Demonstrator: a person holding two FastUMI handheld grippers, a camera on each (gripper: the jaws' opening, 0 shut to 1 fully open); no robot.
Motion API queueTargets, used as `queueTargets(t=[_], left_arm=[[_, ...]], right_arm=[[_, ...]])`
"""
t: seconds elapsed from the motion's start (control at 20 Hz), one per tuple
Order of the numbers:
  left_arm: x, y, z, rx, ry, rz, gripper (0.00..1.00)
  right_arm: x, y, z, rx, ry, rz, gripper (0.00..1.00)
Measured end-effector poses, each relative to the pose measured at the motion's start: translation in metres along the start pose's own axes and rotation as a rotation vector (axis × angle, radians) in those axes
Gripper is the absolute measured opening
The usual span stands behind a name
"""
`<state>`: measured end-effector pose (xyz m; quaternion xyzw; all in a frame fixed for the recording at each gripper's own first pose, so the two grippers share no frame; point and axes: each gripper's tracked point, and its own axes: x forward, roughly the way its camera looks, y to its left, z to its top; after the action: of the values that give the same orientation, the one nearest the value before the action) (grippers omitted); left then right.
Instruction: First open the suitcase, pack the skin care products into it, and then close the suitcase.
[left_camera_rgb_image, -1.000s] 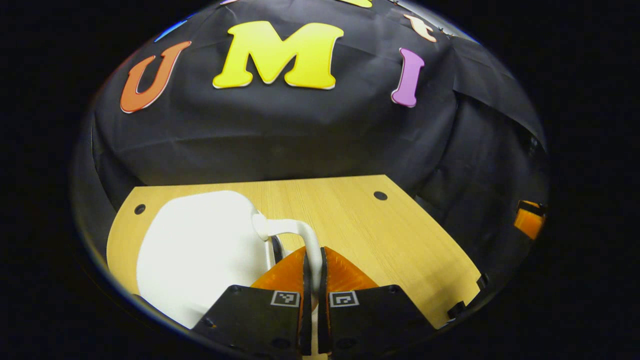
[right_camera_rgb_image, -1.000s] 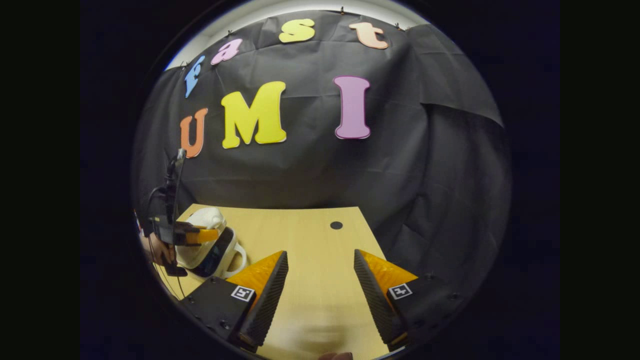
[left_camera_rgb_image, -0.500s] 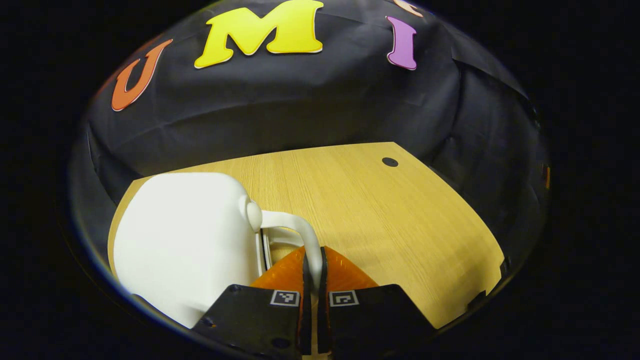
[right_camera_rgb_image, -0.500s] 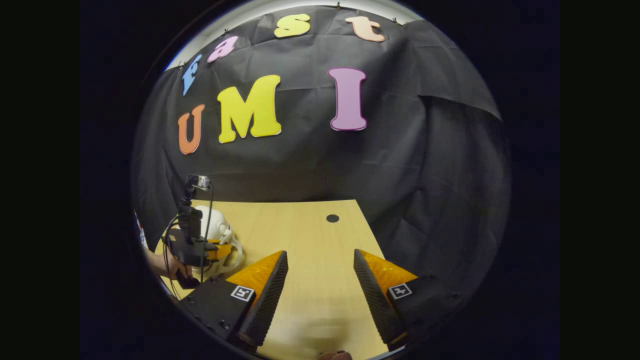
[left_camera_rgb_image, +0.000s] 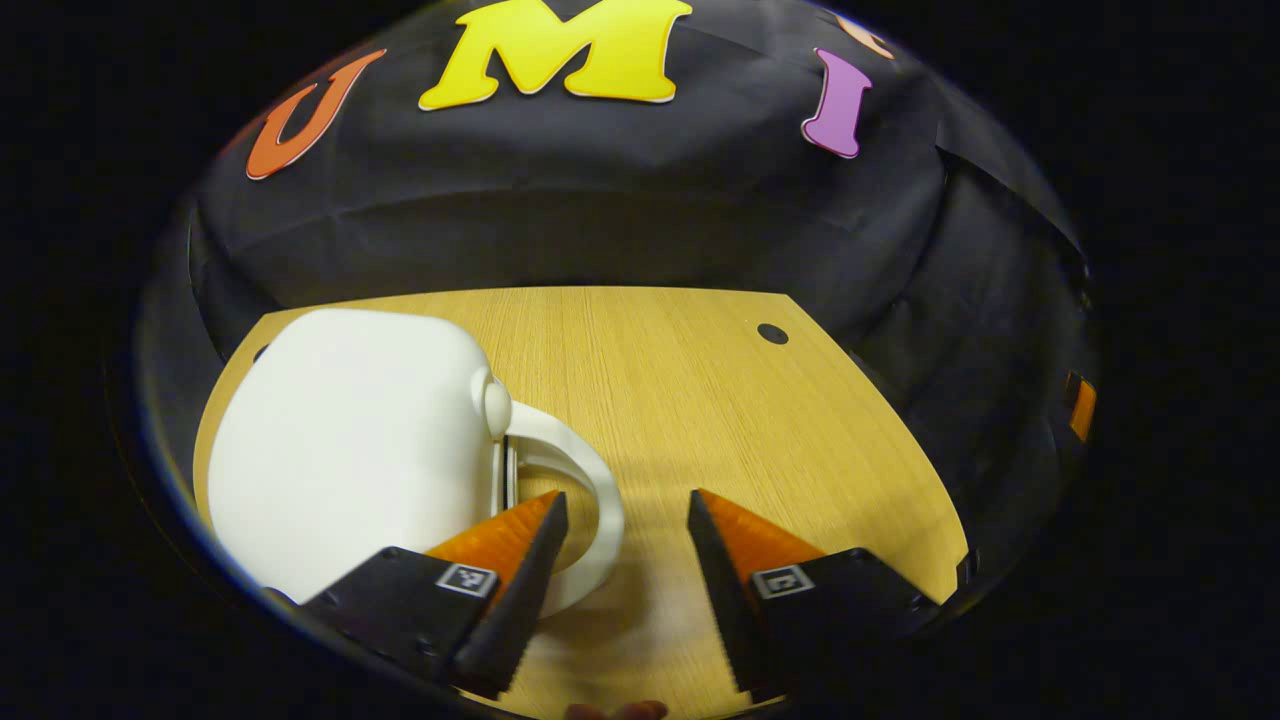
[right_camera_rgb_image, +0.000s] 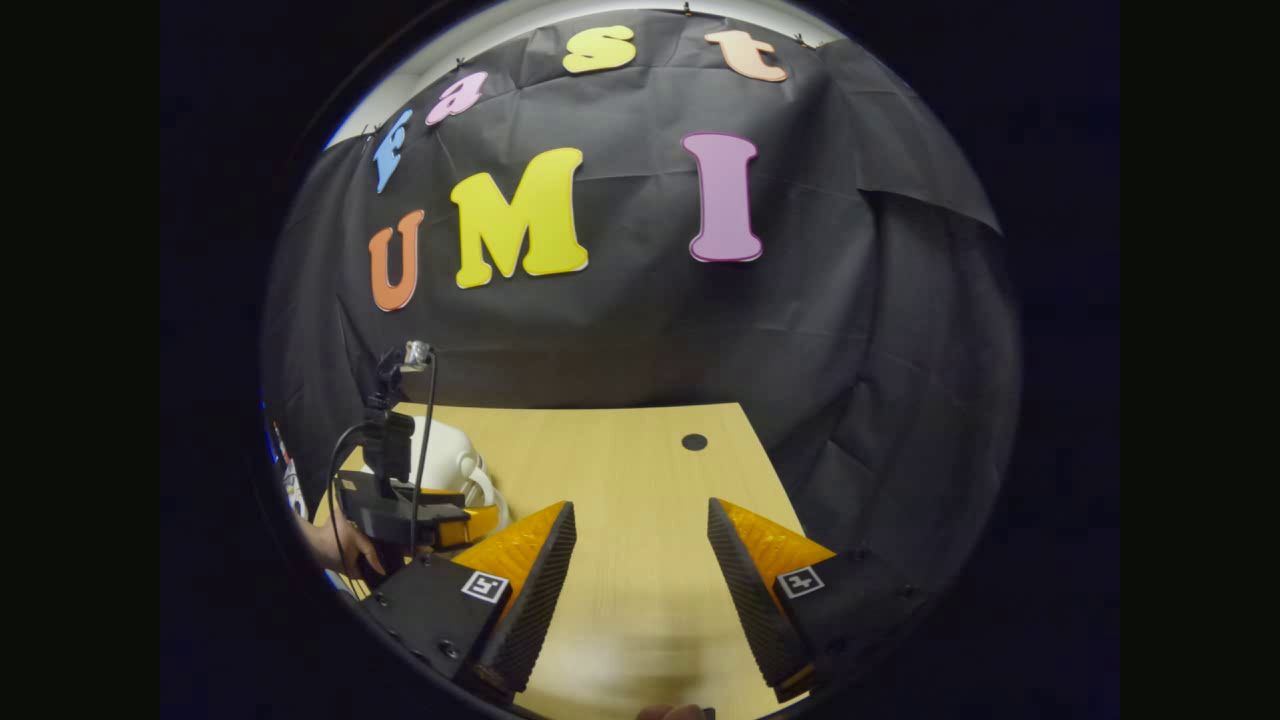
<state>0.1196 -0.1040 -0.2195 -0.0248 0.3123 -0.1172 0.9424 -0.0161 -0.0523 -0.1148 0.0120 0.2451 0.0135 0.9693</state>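
Note:
A small white hard-shell suitcase (left_camera_rgb_image: 340, 430) lies on the wooden table (left_camera_rgb_image: 720, 420), its two halves together with a thin dark seam by the handle. Its white loop handle (left_camera_rgb_image: 600, 490) curves round the tip of my left gripper's left finger. My left gripper (left_camera_rgb_image: 625, 500) is open and neither finger presses on the handle. In the right gripper view the suitcase (right_camera_rgb_image: 445, 455) sits at the far left behind the left gripper (right_camera_rgb_image: 470, 520) and the hand (right_camera_rgb_image: 335, 545) holding it. My right gripper (right_camera_rgb_image: 640, 505) is open over bare table, holding nothing.
The table (right_camera_rgb_image: 620, 450) has a round cable hole (left_camera_rgb_image: 772, 333) near its far right corner. Black cloth walls close off the back and right side. A cable runs up from the left gripper's body (right_camera_rgb_image: 425, 440).
My left gripper has opened and let go of the suitcase handle, which it held shut before. The suitcase has come down to rest on the table. The right gripper has barely moved.

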Motion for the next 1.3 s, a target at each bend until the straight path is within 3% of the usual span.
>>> queueTargets(t=[0.05,0.2,0.45,0.7,0.75,0.85,1.3], left_arm=[[-0.01,0.001,0.011,0.004,-0.037,0.019,0.99],[-0.053,0.002,0.065,-0.014,-0.181,0.031,0.99],[-0.148,0.037,0.185,-0.022,-0.494,0.119,0.98],[-0.224,0.06,0.243,0.067,-0.714,0.235,0.97],[-0.23,0.059,0.248,0.084,-0.734,0.249,1.0],[-0.241,0.057,0.249,0.094,-0.748,0.256,0.96],[-0.247,0.076,0.239,0.015,-0.737,0.293,0.97]], right_arm=[[0.003,0.009,0.005,-0.011,-0.007,0.015,0.79],[0.014,0.039,0.028,-0.042,-0.047,0.067,0.79],[0.02,0.09,0.112,-0.055,-0.231,0.104,0.77],[-0.003,0.126,0.195,-0.026,-0.486,0.059,0.78],[-0.008,0.132,0.203,-0.034,-0.523,0.05,0.78],[-0.014,0.142,0.208,-0.042,-0.558,0.054,0.78],[-0.013,0.146,0.202,0.0,-0.521,0.06,0.78]])
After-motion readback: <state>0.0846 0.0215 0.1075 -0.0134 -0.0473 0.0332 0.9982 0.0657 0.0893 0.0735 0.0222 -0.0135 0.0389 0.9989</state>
